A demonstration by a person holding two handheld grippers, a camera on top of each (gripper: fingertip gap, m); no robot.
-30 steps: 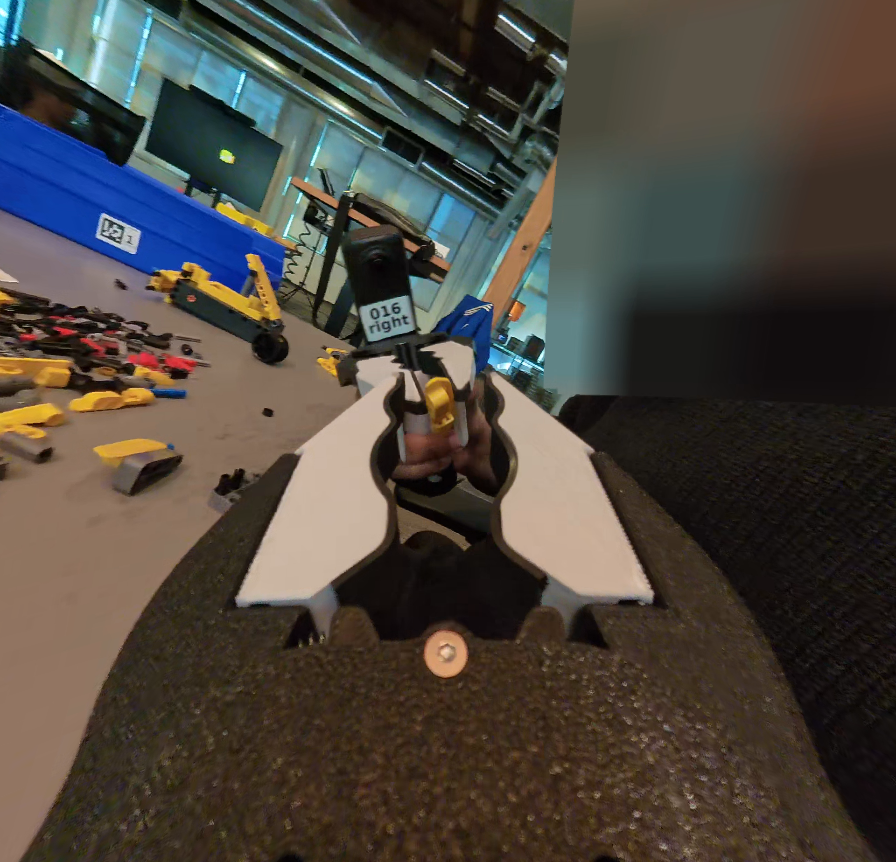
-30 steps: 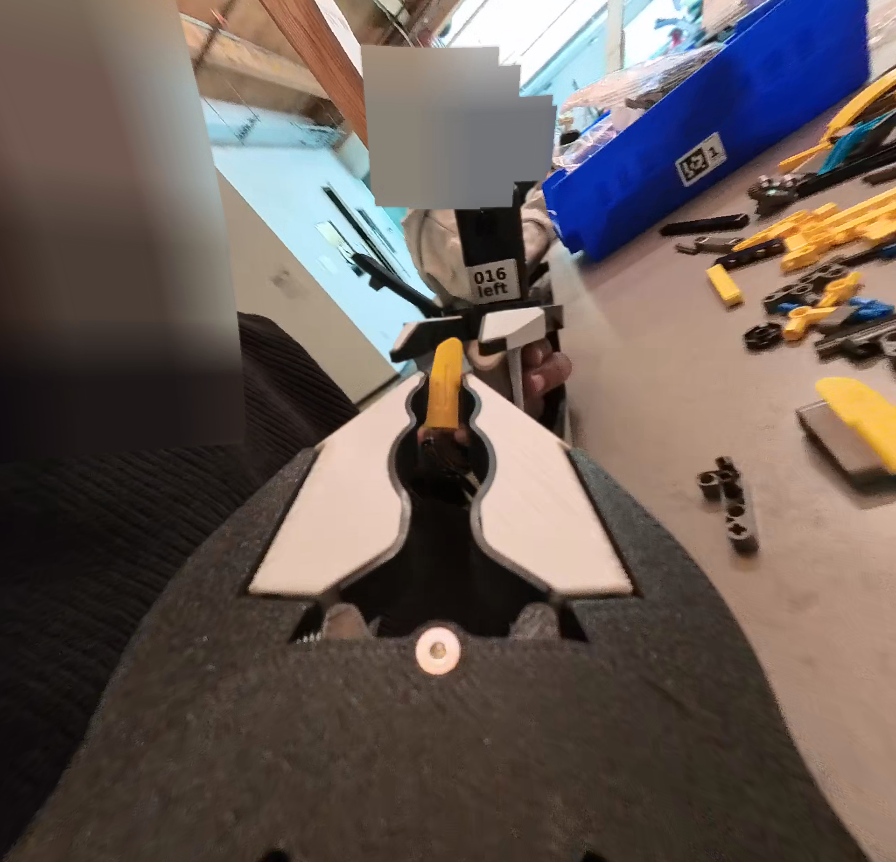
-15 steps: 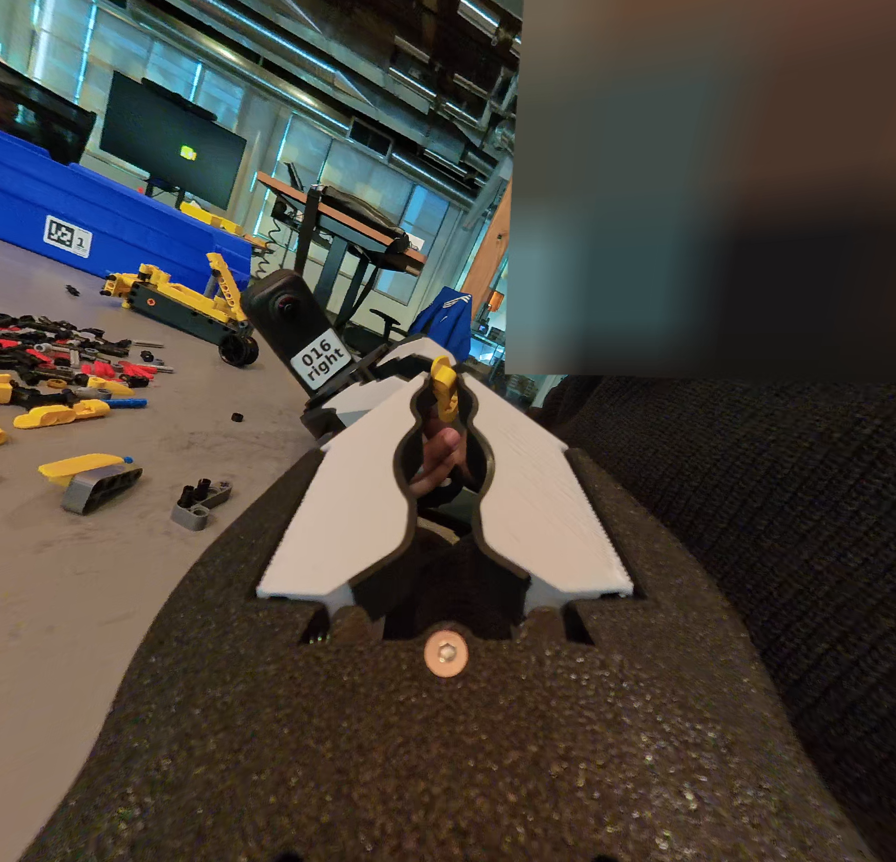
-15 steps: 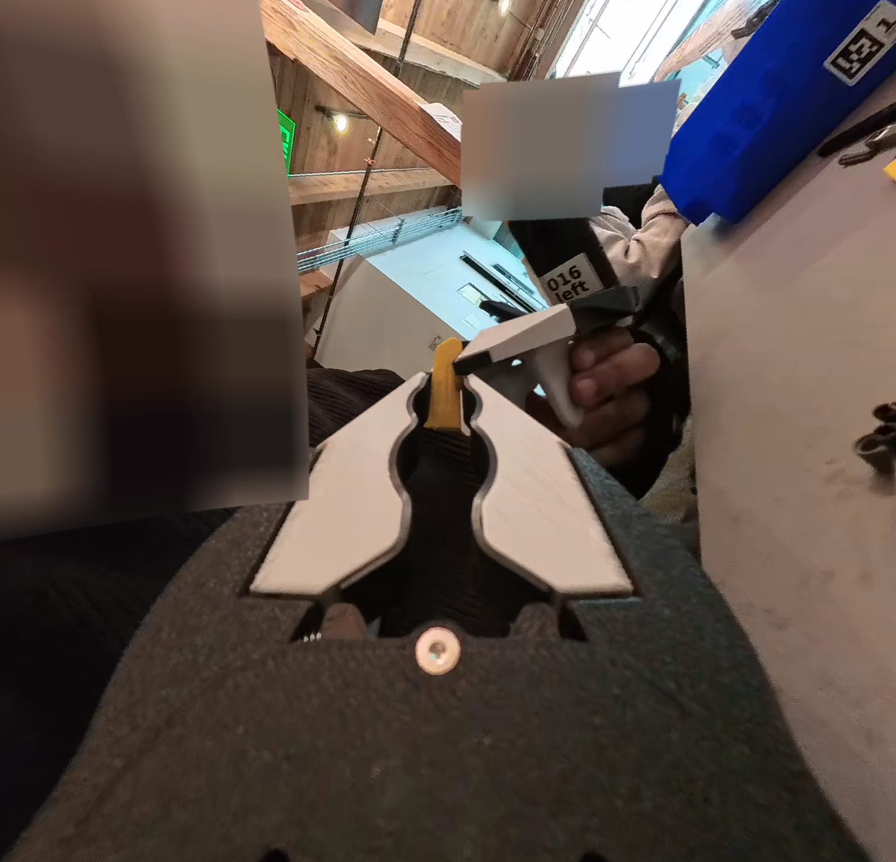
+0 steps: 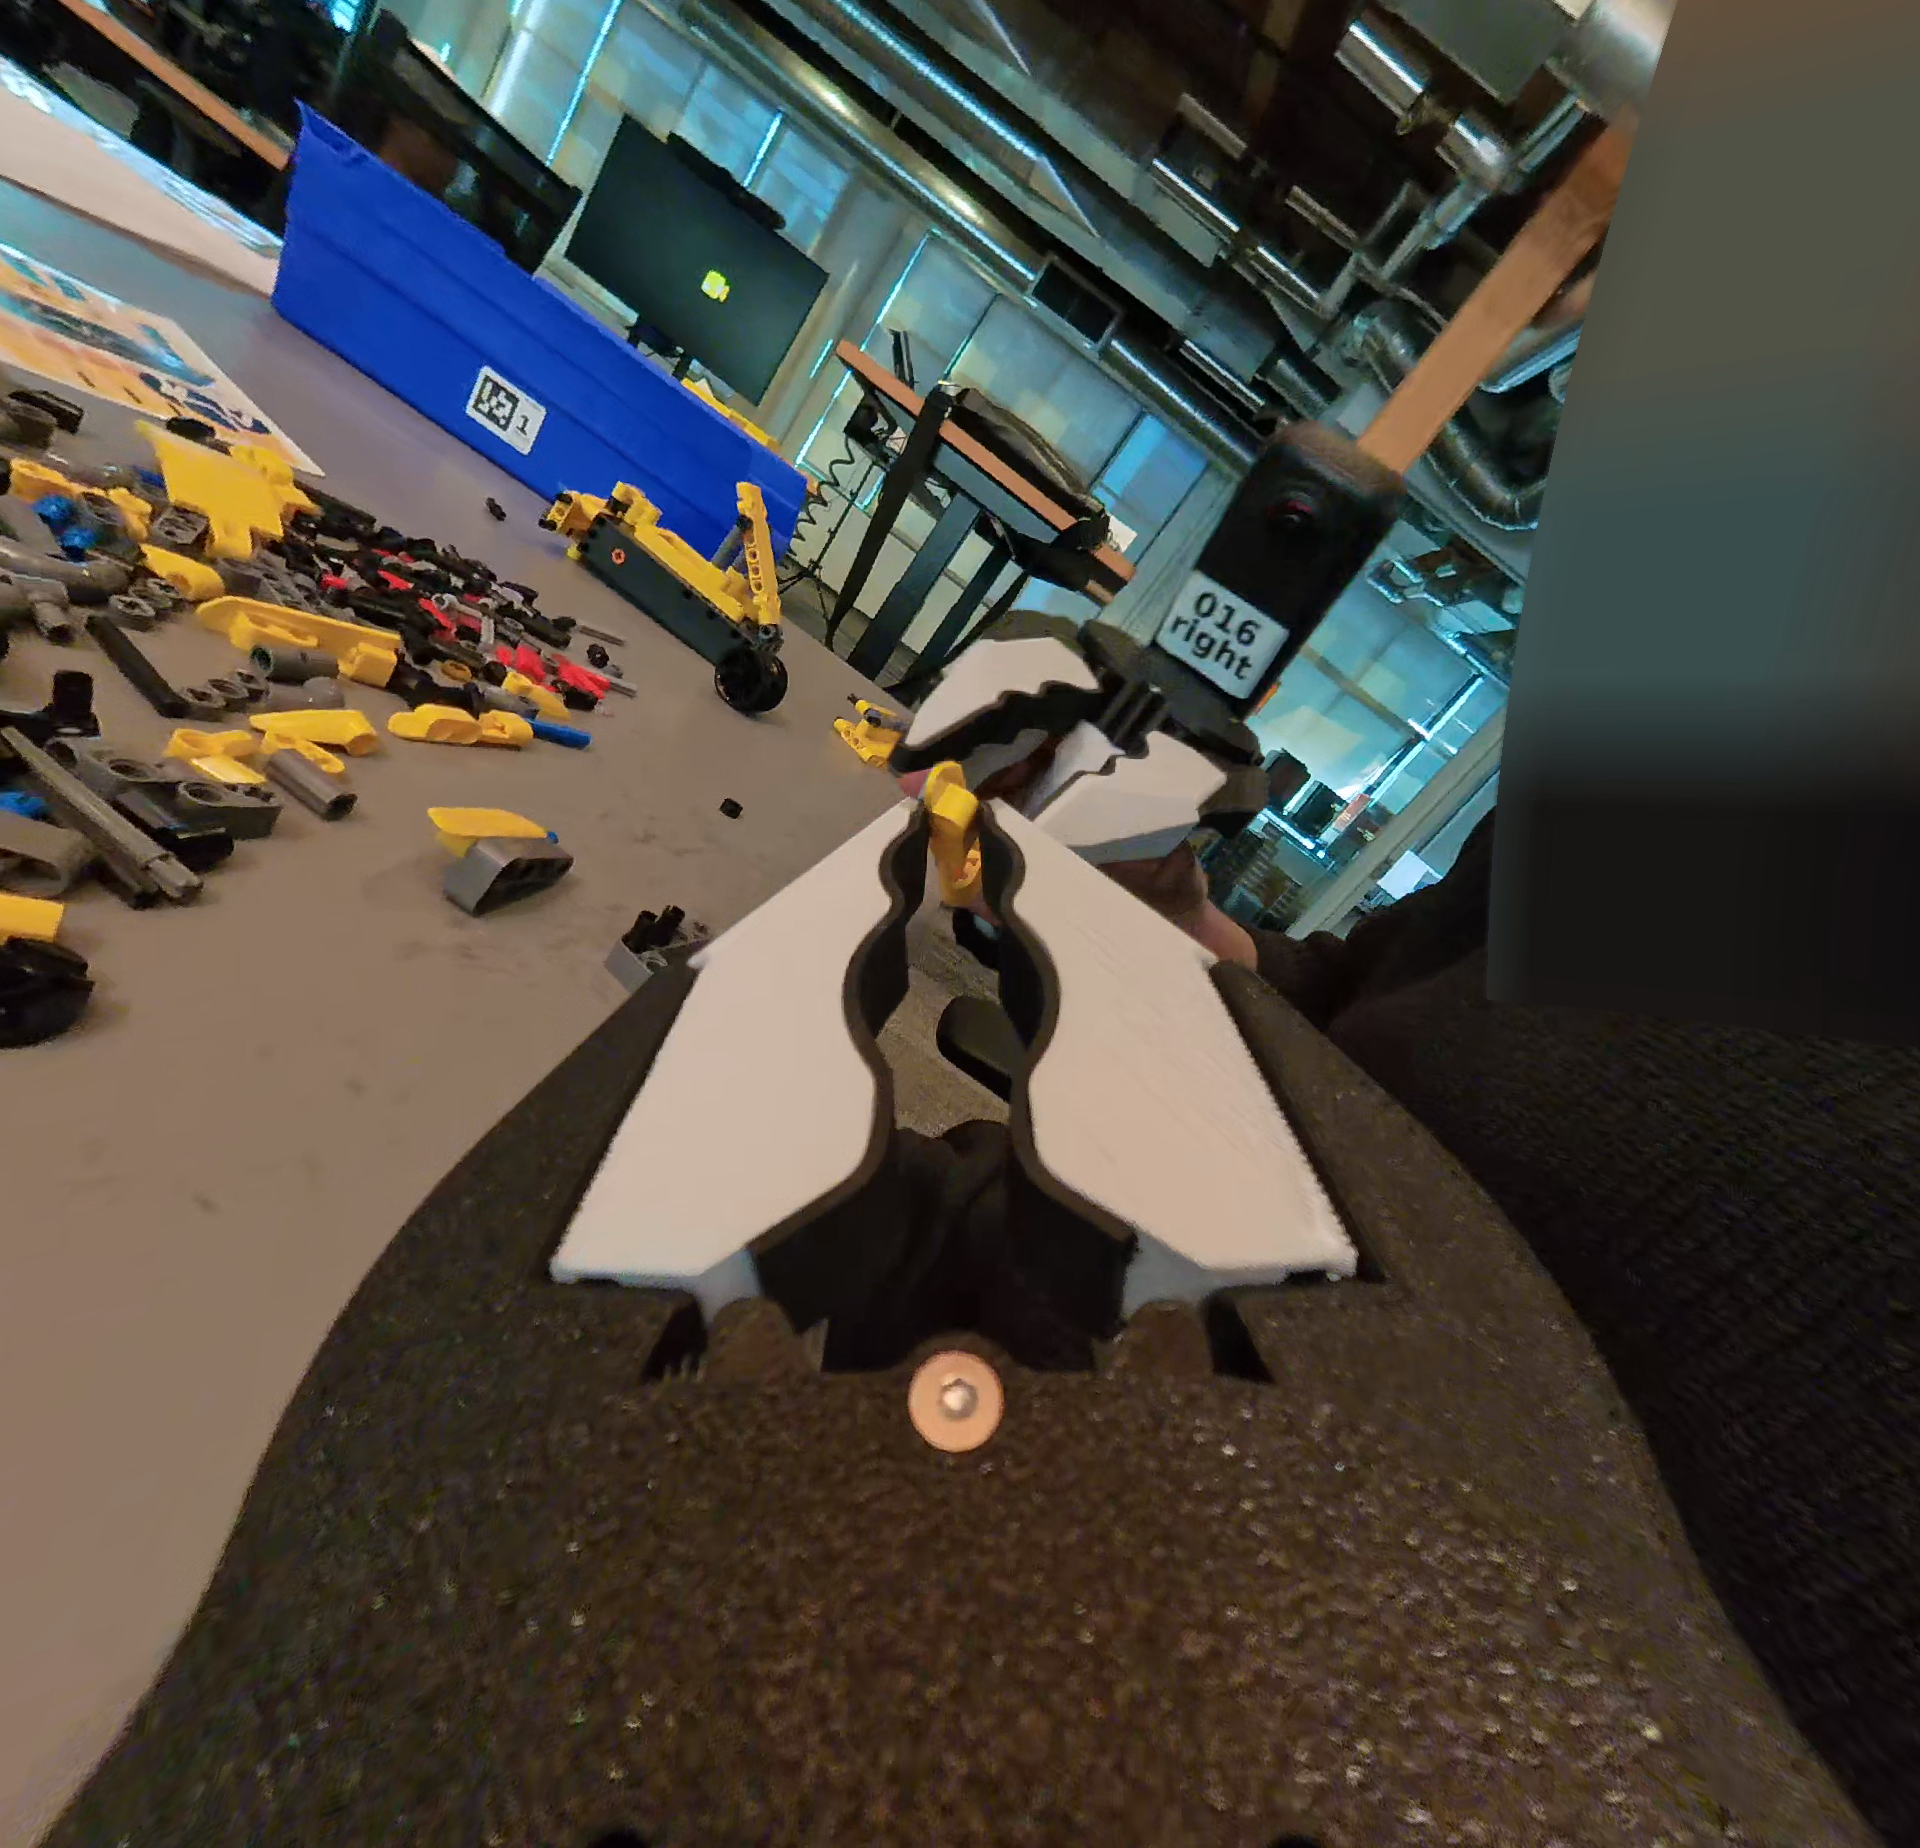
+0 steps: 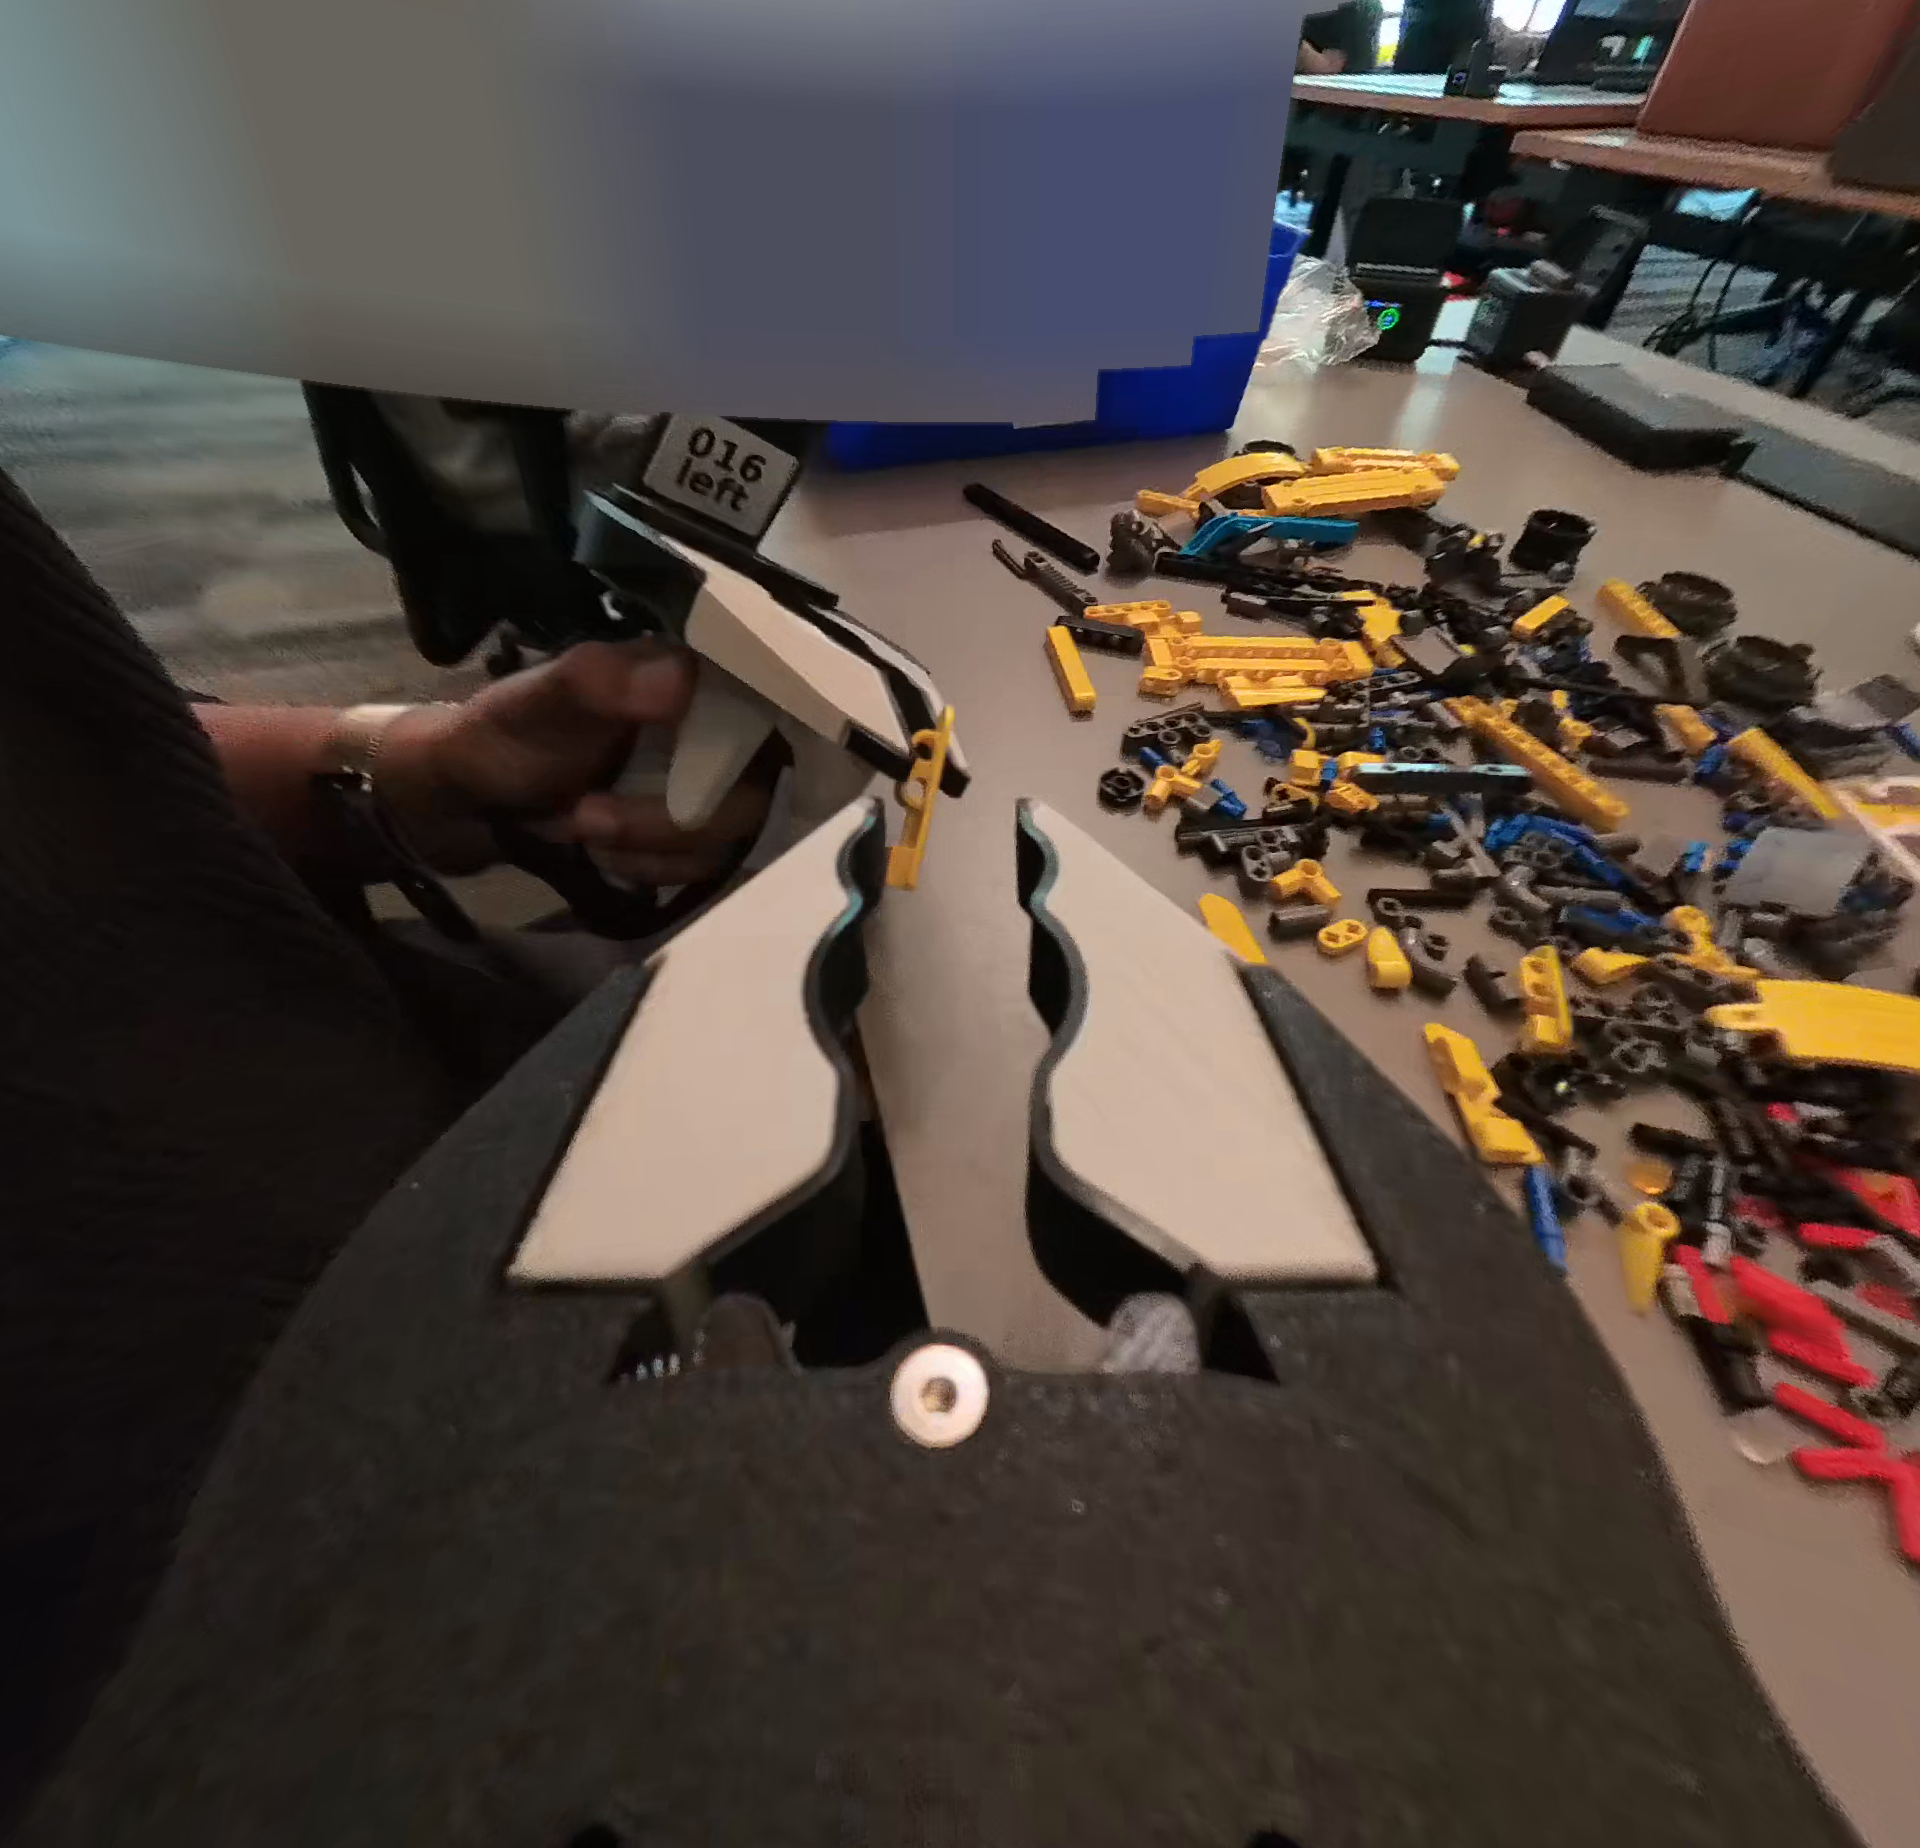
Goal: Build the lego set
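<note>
Yellow beam (image 5: 951, 834), a small holed building piece, sits pinched upright at the tip of the left gripper (image 5: 954, 830), above the grey table (image 5: 260, 1123). Just beside it the right gripper (image 6: 948, 832) has its jaws spread wide and empty. Loose yellow, black and red pieces (image 6: 1507, 863) litter the table, with a blue bin (image 5: 468, 344) behind.

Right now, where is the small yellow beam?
The yellow beam is pinched at the tip of the left tool, held above the table edge, just ahead of the open right tool and apart from the loose-parts pile.
</note>
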